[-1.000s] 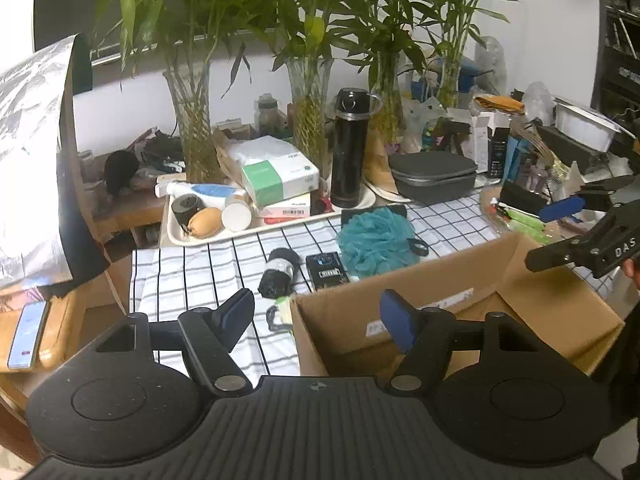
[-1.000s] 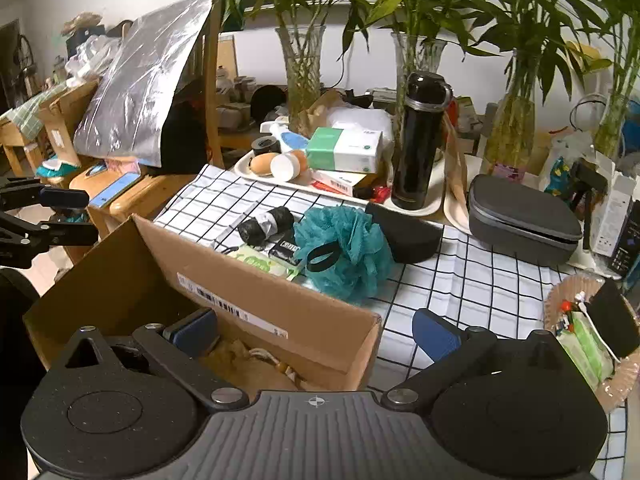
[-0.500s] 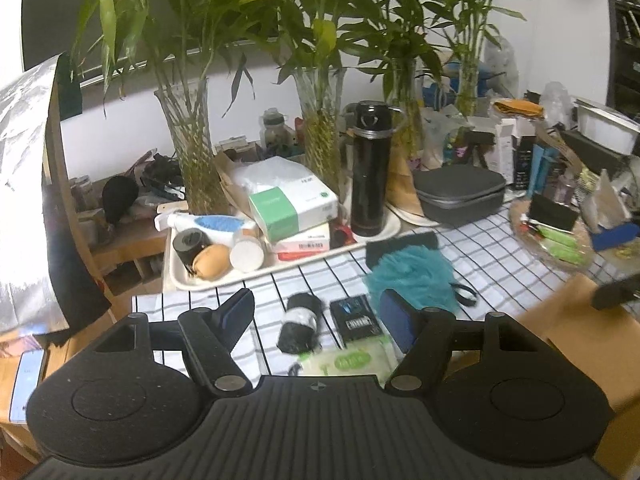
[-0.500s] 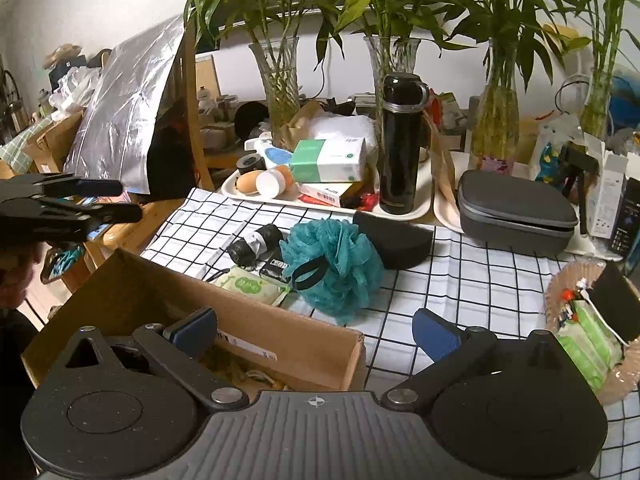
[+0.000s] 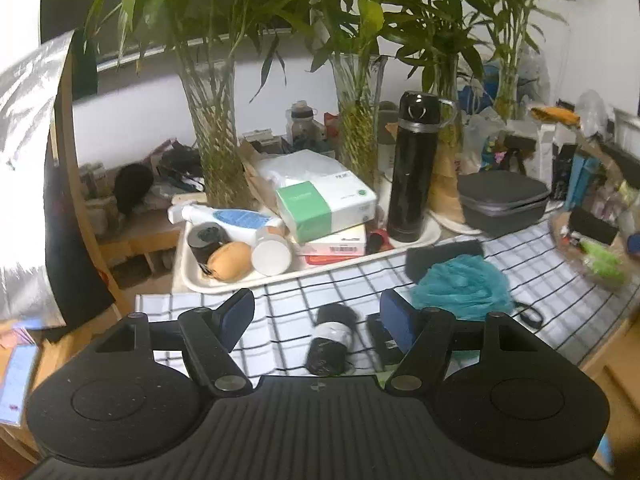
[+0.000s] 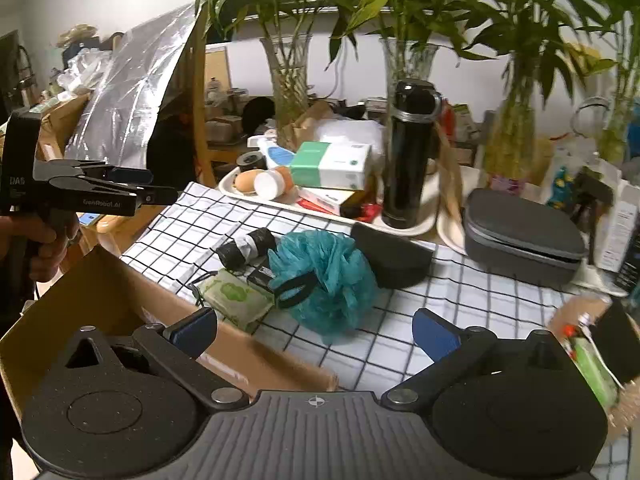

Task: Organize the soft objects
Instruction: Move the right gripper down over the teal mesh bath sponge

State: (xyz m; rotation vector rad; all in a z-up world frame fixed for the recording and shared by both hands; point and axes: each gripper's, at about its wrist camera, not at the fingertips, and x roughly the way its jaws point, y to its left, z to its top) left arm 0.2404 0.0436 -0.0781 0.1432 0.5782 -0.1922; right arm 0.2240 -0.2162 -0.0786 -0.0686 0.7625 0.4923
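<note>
A teal mesh bath pouf lies on the checked cloth; it also shows in the left wrist view. Beside it lie a black roll, a green wipes pack and a small black box. The open cardboard box stands at the near left. My left gripper is open and empty, above the black roll. My right gripper is open and empty, over the box edge, short of the pouf. The left gripper also shows from the side in the right wrist view.
A white tray holds a tissue box, bottles and a black flask. Glass vases with bamboo stand behind. A grey zip case sits at the right, a black pouch behind the pouf, and a snack basket at far right.
My left gripper has swung left and forward, off the cardboard box and over the cloth near the black roll. My right gripper has edged forward towards the pouf. Both stay open.
</note>
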